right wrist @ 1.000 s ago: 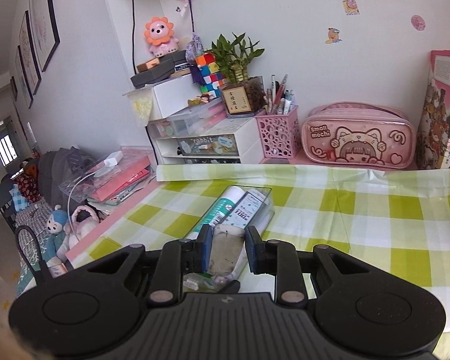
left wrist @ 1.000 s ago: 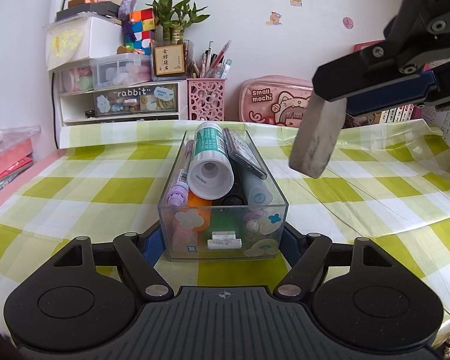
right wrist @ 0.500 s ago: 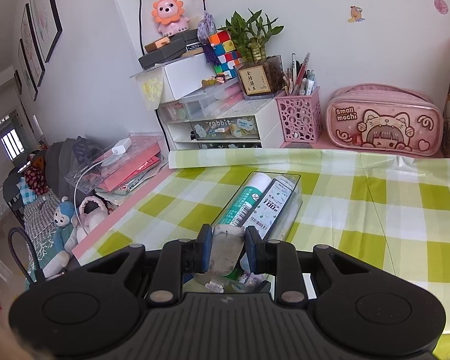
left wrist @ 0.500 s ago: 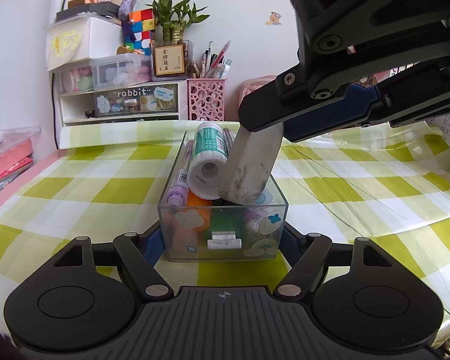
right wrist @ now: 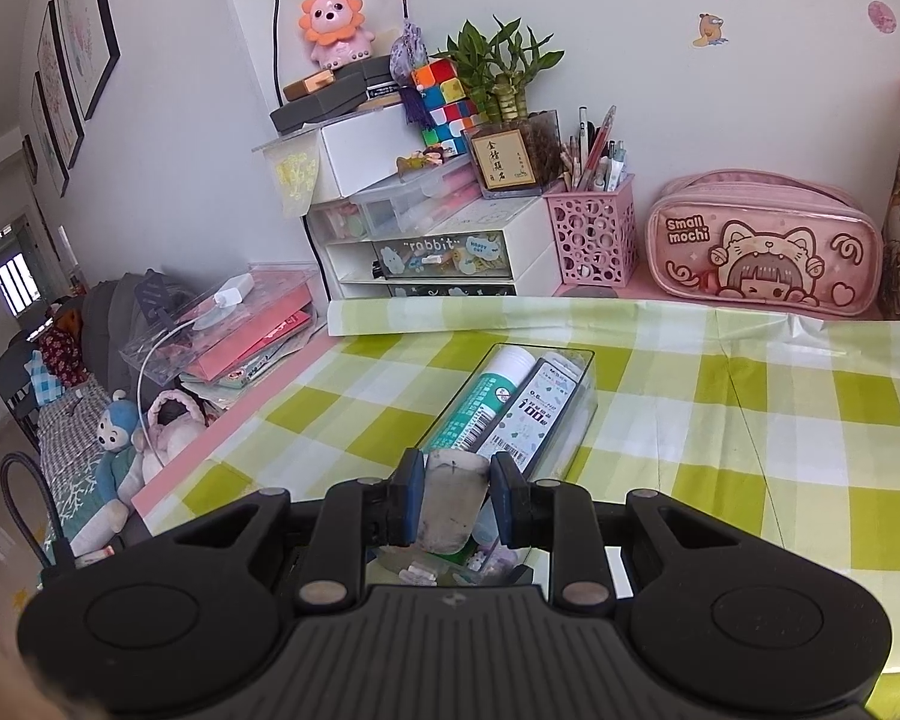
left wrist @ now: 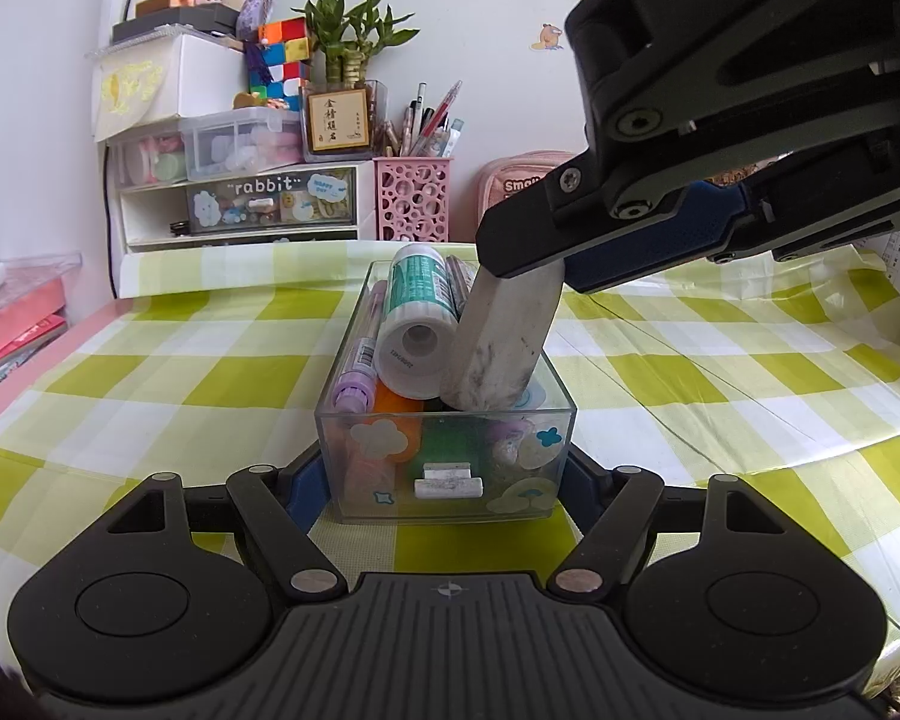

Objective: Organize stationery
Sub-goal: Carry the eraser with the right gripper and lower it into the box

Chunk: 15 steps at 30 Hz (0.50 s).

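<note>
Claw work first: my right claw (right wrist: 453, 501) is clamped on a grubby white rectangular eraser (left wrist: 501, 348), tilted, with its lower end dipping into the near right corner of the clear plastic organizer box with cloud stickers (left wrist: 447, 462). My left claw (left wrist: 447, 483) is closed around the box's near end, one finger on each side wall, steadying it on the green-and-white checked tabletop (left wrist: 720, 372).

Inside the box I can already see a white-and-teal glue stick (left wrist: 420, 318), a purple marker (left wrist: 360, 369), a grey printed pack of leads or refills (right wrist: 537, 414), and some orange and green items underneath that I cannot identify.

I judge the sorting nearly finished: the cloth around the box shows no loose stationery. What remains is releasing the eraser so it settles among the others, then letting go of the box.
</note>
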{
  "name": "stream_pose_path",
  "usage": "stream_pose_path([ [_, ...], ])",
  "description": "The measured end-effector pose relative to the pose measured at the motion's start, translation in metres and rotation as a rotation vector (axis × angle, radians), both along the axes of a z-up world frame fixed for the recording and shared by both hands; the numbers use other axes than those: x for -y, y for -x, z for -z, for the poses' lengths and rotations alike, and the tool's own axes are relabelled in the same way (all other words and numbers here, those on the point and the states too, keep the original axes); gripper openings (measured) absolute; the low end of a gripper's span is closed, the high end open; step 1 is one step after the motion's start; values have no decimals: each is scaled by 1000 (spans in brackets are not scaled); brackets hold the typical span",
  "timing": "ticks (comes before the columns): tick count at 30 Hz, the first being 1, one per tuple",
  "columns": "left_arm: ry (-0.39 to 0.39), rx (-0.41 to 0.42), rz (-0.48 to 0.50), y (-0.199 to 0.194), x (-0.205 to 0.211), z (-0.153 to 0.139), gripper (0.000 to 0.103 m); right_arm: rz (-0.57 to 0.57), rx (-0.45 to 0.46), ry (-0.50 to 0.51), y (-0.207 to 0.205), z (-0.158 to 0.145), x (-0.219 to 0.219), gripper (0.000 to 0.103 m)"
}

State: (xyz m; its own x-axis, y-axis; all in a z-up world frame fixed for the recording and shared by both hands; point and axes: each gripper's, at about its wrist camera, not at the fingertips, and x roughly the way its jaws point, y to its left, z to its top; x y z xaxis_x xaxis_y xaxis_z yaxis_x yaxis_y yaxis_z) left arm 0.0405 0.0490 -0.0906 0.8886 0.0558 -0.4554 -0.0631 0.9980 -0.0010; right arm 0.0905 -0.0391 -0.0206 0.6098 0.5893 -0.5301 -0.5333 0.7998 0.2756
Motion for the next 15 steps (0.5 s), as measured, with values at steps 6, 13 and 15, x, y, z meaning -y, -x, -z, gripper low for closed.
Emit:
stream_pose_path([
  [6, 0, 0, 0, 0, 0, 0, 73, -9, -20, 17, -1, 6, -4, 41],
  [13, 0, 0, 0, 0, 0, 0, 73, -21, -35, 34, -3, 11, -8, 41],
  [15, -1, 0, 0, 0, 0, 0, 74, -21, -38, 39, -3, 11, -8, 41],
])
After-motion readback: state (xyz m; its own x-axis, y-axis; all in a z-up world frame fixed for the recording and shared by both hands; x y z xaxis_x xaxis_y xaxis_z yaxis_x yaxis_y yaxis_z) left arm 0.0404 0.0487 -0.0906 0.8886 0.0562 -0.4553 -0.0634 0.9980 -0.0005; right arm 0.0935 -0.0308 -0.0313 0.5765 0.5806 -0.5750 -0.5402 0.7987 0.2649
